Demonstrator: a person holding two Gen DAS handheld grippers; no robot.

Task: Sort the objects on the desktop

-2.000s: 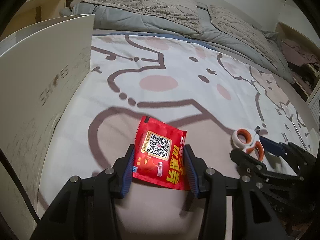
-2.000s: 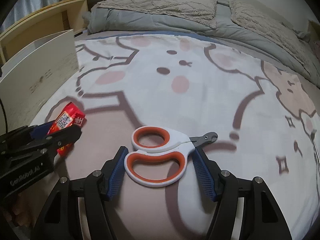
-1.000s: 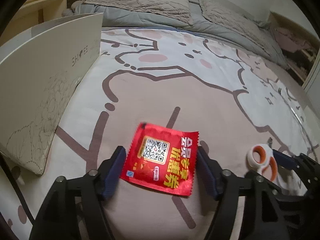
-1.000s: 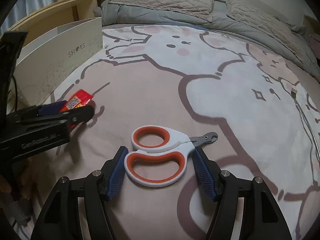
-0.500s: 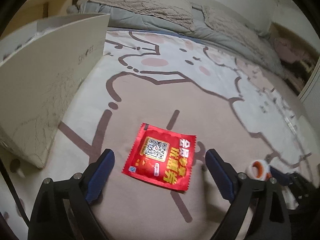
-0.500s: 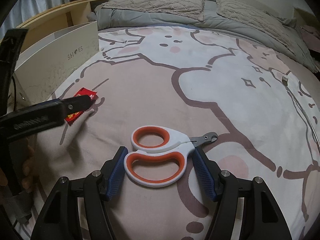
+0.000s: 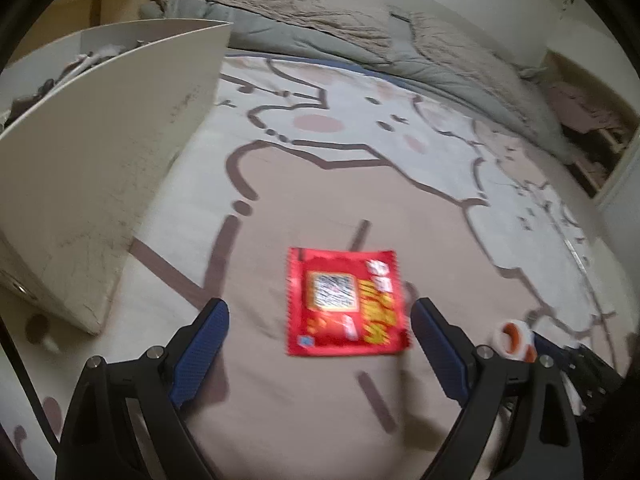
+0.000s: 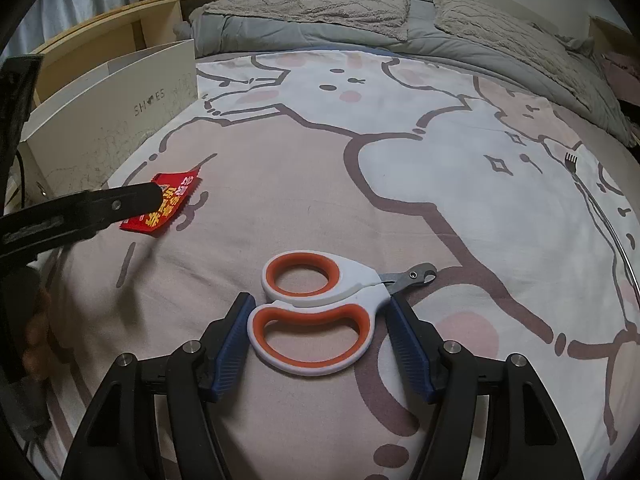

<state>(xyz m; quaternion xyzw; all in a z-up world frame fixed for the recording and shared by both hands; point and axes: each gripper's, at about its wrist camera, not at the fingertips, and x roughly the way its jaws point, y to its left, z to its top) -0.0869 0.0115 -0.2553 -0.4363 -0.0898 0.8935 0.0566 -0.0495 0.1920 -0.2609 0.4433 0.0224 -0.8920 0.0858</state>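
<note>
The left gripper (image 7: 320, 322) stands with its jaws spread wide; they have just been opening. The flat red foil sachet with yellow print and a QR code (image 7: 346, 304) lies between the blue pads (image 7: 204, 344), clear of both, flat on the bed sheet printed with cartoon animals (image 7: 360, 128). In the left wrist view the sachet sits at centre frame, somewhat blurred.

The right gripper (image 8: 320, 344) pinches the white nail clipper with orange-lined finger loops (image 8: 316, 312). The left pad (image 8: 234, 340) bears on the lower loop, and the right pad bears near the pivot. The grey metal cutting head (image 8: 414, 276) projects toward the right of the frame, beyond the pads. The clipper lies in the lower centre of the right wrist view.

A white cardboard box marked "SHOES" (image 8: 116, 120) stands at the upper left of both views, near the sachet but apart from it. In the right wrist view one black finger of the left gripper crosses the sachet from the left edge. Grey quilted bedding (image 8: 320, 4) lies across the top of the frame.
</note>
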